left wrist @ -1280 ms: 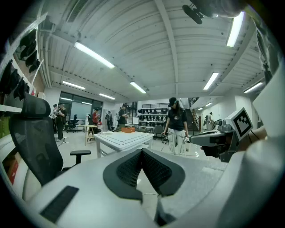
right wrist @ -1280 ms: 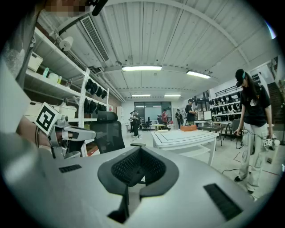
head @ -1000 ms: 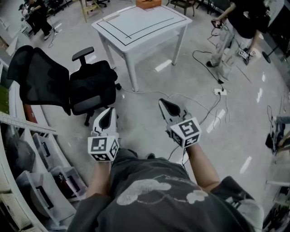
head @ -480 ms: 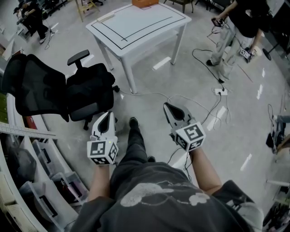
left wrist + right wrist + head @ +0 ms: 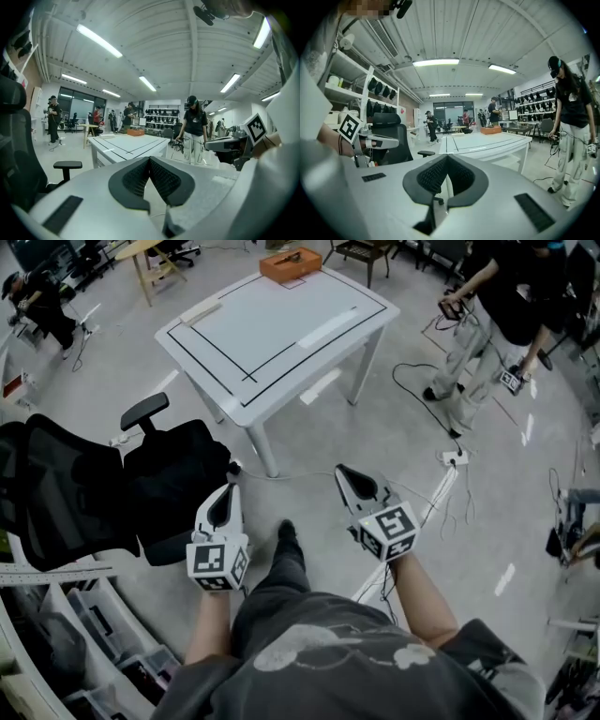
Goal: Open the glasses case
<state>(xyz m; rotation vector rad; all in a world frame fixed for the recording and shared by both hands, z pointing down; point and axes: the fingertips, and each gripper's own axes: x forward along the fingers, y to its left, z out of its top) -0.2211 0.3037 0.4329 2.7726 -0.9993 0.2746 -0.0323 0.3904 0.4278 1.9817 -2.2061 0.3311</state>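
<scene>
An orange glasses case [image 5: 292, 263] lies shut at the far edge of the white table [image 5: 272, 324], well ahead of both grippers. It shows small and distant in the left gripper view [image 5: 136, 132] and in the right gripper view [image 5: 491, 130]. My left gripper [image 5: 227, 489] is held over the floor beside the chair, jaws shut with nothing between them [image 5: 150, 159]. My right gripper [image 5: 340, 471] is level with it to the right, also shut and empty [image 5: 447, 157]. Both point toward the table.
A black office chair [image 5: 141, 474] stands close on the left, between me and the table. Cables and a power strip [image 5: 455, 457] trail across the floor on the right. A person [image 5: 497, 296] stands past the table's right side. Shelves with bins [image 5: 94, 652] line the lower left.
I have walked forward: the table and case sit nearer and more central. Both grippers came along, still shut. The chair has slid toward the lower left.
</scene>
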